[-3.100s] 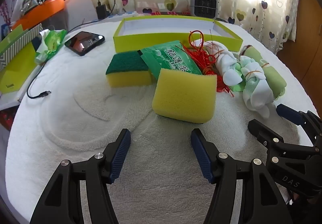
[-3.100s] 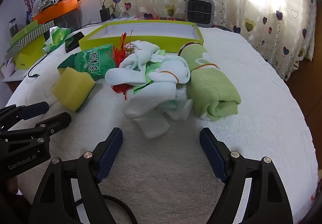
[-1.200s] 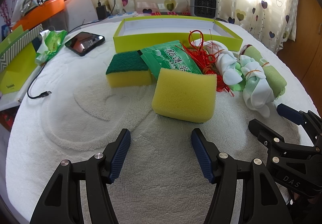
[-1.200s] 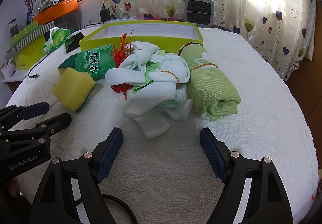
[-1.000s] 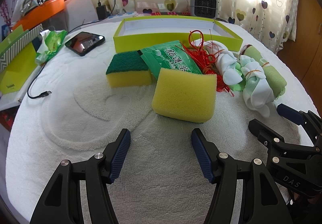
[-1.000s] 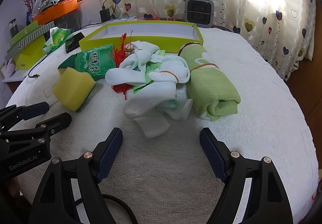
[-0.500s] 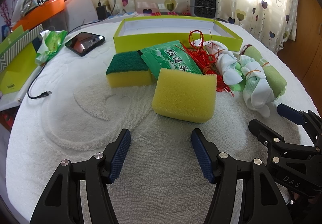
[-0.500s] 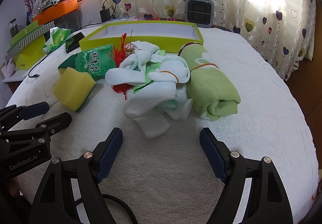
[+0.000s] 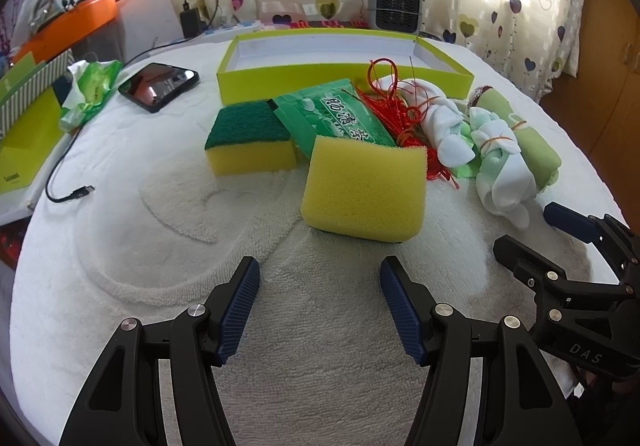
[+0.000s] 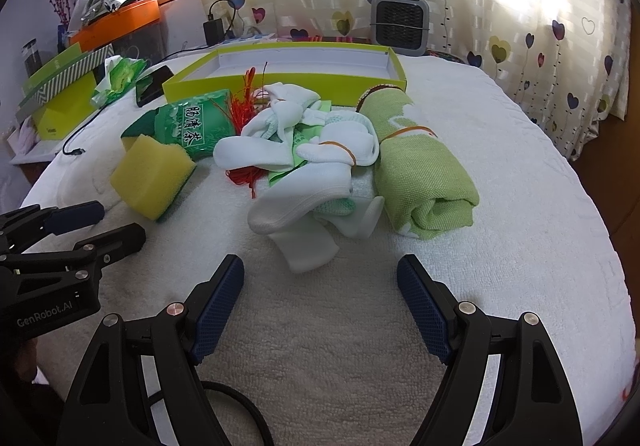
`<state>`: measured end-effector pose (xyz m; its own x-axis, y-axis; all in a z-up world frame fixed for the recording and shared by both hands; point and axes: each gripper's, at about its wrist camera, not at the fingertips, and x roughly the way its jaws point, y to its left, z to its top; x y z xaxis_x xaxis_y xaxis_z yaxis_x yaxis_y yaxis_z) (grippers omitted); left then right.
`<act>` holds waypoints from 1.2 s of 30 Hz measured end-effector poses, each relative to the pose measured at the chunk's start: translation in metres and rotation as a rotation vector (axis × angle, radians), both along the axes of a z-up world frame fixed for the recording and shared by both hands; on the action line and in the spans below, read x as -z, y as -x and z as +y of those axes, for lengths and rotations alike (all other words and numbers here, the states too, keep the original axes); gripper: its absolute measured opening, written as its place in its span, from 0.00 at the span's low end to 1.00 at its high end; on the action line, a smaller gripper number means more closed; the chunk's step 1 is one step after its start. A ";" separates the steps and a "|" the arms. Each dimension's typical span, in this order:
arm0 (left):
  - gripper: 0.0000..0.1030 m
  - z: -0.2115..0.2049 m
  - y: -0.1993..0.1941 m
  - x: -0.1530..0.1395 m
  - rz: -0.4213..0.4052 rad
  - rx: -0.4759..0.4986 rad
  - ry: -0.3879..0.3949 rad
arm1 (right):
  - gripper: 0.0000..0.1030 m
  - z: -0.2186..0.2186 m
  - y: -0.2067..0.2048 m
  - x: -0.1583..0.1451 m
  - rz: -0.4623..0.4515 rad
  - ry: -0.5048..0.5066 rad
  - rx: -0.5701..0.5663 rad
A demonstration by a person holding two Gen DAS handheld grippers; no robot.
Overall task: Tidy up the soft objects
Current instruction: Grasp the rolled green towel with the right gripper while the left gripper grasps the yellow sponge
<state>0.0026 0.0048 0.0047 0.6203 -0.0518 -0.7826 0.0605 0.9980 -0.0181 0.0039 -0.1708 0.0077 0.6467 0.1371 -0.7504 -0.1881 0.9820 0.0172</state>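
Observation:
On the white towel-covered table lies a row of soft things: a green-topped yellow sponge (image 9: 250,143), a plain yellow sponge (image 9: 364,191), a green packet (image 9: 340,117), red string (image 9: 394,113), white socks (image 10: 304,181) and a rolled green towel (image 10: 420,165). Behind them stands an open, empty yellow-green box (image 9: 340,59). My left gripper (image 9: 318,282) is open and empty, just short of the plain yellow sponge. My right gripper (image 10: 320,278) is open and empty, just short of the socks.
A phone (image 9: 160,85), a cable (image 9: 68,181) and a green tissue pack (image 9: 90,89) lie at the left. A small grey heater (image 9: 398,11) stands behind the box. Yellow boxes (image 9: 24,125) sit off the table's left edge. The table's right edge drops off near the curtain.

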 end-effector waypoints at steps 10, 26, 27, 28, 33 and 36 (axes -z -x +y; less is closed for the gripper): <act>0.60 0.011 -0.003 -0.012 0.006 0.126 0.121 | 0.77 -0.021 0.006 -0.022 -0.068 -0.065 -0.019; 0.61 -0.008 -0.028 -0.023 -0.023 0.164 0.024 | 0.77 -0.061 -0.032 -0.042 -0.109 -0.051 0.050; 0.61 -0.007 -0.029 -0.023 -0.025 0.160 0.022 | 0.77 -0.061 -0.034 -0.041 -0.098 -0.051 0.048; 0.62 -0.006 -0.029 -0.023 -0.026 0.160 0.026 | 0.77 -0.061 -0.036 -0.039 -0.091 -0.052 0.046; 0.62 -0.004 -0.035 -0.021 -0.021 0.160 0.019 | 0.77 -0.060 -0.045 -0.032 -0.059 -0.066 0.023; 0.62 -0.003 -0.040 -0.017 0.005 0.163 0.044 | 0.77 -0.058 -0.052 -0.028 -0.040 -0.059 0.012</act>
<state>0.0423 0.0019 0.0212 0.5973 -0.1854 -0.7803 0.2209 0.9733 -0.0622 0.0561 -0.2286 0.0354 0.6781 0.1721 -0.7145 -0.1777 0.9818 0.0678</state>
